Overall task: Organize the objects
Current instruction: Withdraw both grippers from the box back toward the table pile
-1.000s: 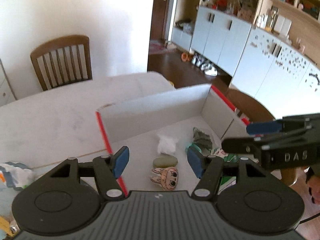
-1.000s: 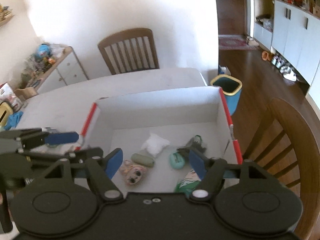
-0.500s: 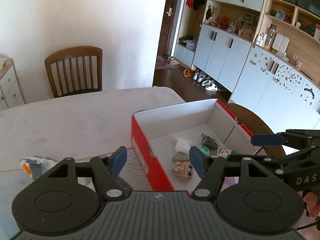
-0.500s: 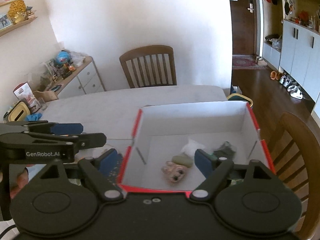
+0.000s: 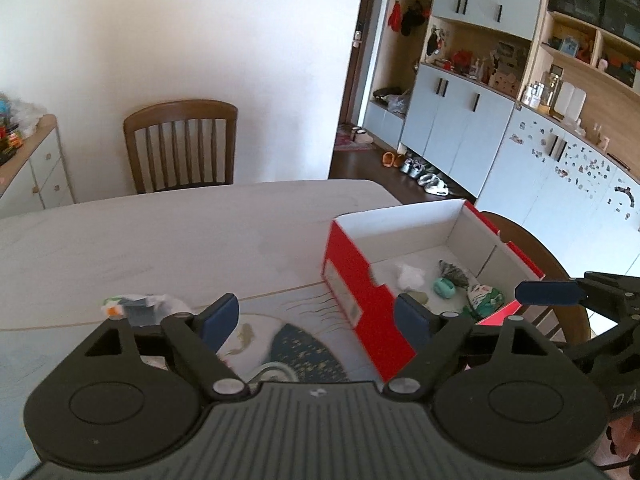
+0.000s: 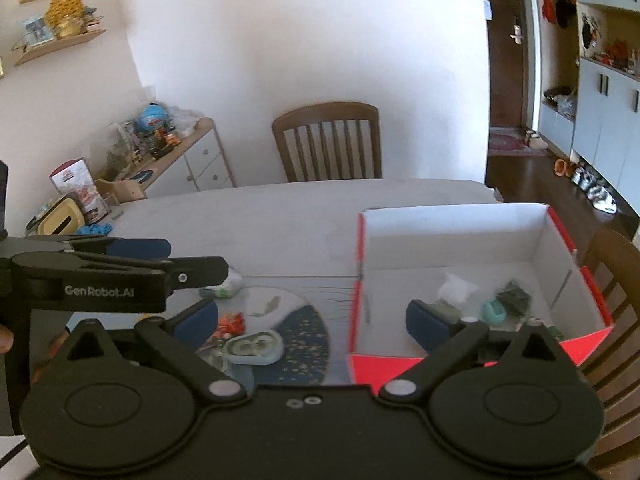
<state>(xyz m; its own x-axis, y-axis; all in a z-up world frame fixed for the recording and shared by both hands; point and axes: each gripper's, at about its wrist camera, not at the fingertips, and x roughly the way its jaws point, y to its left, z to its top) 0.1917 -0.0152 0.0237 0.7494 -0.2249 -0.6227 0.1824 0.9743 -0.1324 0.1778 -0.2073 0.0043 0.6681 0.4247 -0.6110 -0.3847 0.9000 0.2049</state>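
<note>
Red box (image 5: 362,300) lies right of the spread, empty left fingers (image 5: 219,317)

You get bright daylight in both views. The white wall (image 5: 208,40) glares. Edges bend like a fishbowl, and corners go dark. The red box (image 6: 472,280) and the things inside it look smeared in the right view.

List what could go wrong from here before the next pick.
1. The left gripper hangs close to the red box wall; sweeping sideways might knock the box.
2. The right gripper sits over the light-blue case and orange toy, which lie close together; a grab may catch both.
</note>
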